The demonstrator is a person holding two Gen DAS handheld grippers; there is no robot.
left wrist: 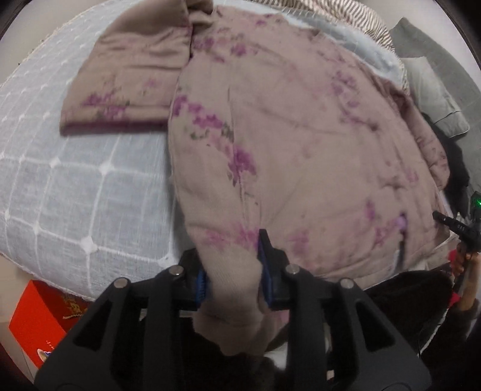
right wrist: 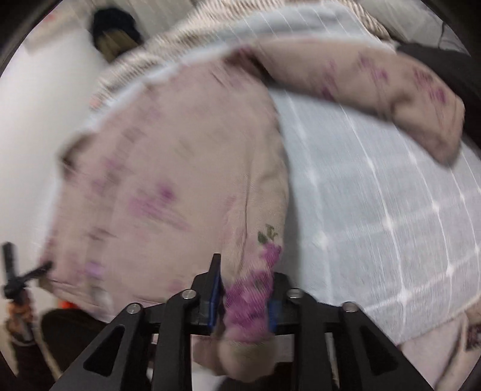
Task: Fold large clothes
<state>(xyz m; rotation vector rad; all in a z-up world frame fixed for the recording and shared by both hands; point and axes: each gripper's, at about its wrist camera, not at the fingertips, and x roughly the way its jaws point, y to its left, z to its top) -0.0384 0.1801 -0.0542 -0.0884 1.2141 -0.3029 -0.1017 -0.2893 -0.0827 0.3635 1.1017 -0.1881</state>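
A large beige garment (left wrist: 285, 120) with purple flower print lies spread on a pale blue checked bedspread (left wrist: 75, 195). One sleeve (left wrist: 126, 75) stretches out to the left of it. My left gripper (left wrist: 230, 249) is shut on a bunched piece of the garment's near hem, and the cloth fills the gap between the blue pads. In the right wrist view, which is blurred, the same garment (right wrist: 165, 150) lies left of the bedspread (right wrist: 375, 210), with its sleeve (right wrist: 405, 99) at the top right. My right gripper (right wrist: 246, 270) is shut on a purple-printed fold of the hem.
A red box (left wrist: 33, 324) stands below the bed's edge at the lower left. A grey pillow (left wrist: 433, 90) and a striped blanket (left wrist: 345, 15) lie at the far side. Dark cloth (left wrist: 454, 162) sits by the garment's right edge. A person's hand (left wrist: 463, 261) shows at the right.
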